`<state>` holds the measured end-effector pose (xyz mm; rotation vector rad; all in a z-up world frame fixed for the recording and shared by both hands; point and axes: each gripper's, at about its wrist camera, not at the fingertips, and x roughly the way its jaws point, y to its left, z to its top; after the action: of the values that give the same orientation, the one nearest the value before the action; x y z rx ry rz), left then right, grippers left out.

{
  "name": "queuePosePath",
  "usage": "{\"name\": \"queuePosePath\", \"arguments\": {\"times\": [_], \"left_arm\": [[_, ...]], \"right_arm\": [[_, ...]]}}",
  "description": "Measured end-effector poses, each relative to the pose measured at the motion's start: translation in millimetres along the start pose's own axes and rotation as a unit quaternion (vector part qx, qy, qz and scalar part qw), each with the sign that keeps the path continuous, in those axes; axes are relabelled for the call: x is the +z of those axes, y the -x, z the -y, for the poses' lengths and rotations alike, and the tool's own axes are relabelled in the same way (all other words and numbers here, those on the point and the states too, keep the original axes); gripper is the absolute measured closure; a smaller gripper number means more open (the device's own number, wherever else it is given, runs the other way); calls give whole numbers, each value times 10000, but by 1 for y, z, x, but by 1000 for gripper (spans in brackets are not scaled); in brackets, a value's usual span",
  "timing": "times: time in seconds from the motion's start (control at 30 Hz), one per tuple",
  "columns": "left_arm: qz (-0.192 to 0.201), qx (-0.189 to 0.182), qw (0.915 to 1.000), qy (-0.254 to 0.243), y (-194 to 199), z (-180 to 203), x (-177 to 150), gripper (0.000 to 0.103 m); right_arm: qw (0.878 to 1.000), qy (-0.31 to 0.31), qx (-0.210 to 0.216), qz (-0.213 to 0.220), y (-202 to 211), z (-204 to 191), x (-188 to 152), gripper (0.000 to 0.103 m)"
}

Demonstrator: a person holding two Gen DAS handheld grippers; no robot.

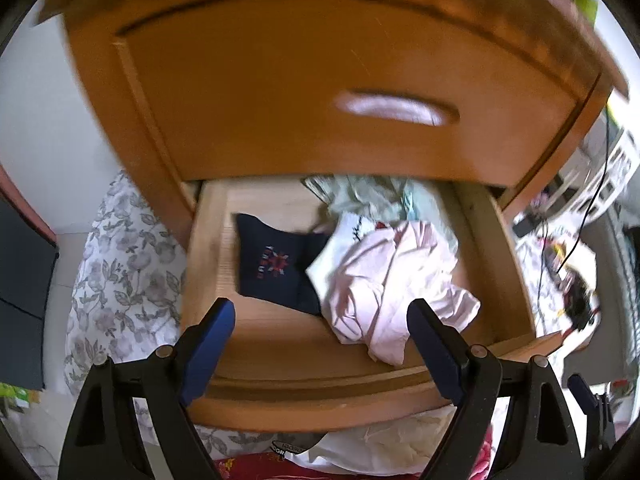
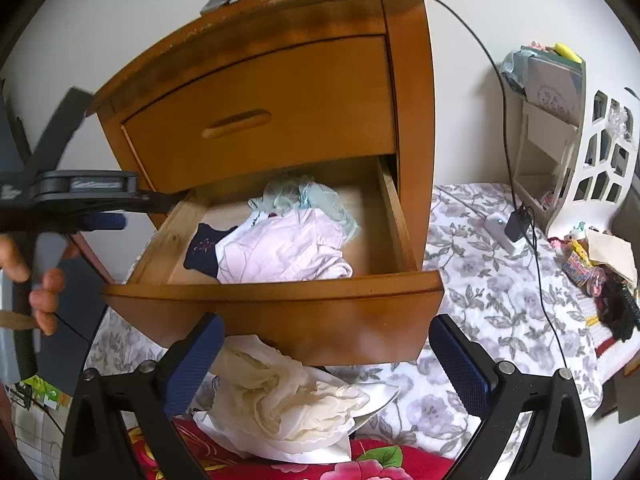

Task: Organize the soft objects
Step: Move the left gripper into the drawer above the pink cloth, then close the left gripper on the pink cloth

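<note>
Clothes (image 1: 384,280) lie heaped in the open lower drawer (image 1: 320,396), perhaps a pink shirt on top; left gripper (image 1: 320,320) hangs wide above, right gripper (image 2: 324,344) wide, empty, nearer.

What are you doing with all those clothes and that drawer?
A person is tidying soft clothes into the open bottom drawer of a wooden nightstand. A pink garment, a navy sock and a pale green cloth lie inside. Both tongs are open and empty: the left tongs over the drawer, the right tongs above a cream cloth.
</note>
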<state>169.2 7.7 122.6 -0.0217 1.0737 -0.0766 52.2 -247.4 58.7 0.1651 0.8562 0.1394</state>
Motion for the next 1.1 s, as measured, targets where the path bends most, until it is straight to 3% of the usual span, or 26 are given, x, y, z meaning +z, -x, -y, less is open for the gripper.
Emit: {"name": "queuePosePath", "arguments": {"times": [0.33,0.4,0.57,0.63,0.97,1.1], "left_arm": [[-749,145,9964,-382,-59,35,12,23],[-901,123,9950,-406,-69,38,13,33],[-1303,10,9906,-417,-91,44,17,40],[-1375,-25,9896,-421,-96,46,19,44],[-1673,-178,9850,-391,-119,55,18,46],[-1663,-106,9848,-490,-125,61,16,62]], "right_arm": [[9999,-1,65,-155,-15,2,-7,0],[9998,-11,82,-185,-18,3,-7,0],[9997,-44,96,-220,-21,6,-9,0],[9997,-75,96,-233,-23,8,-9,0],[9995,-171,96,-262,-28,14,-11,0],[9994,-191,112,-267,-28,14,-11,0]]}}
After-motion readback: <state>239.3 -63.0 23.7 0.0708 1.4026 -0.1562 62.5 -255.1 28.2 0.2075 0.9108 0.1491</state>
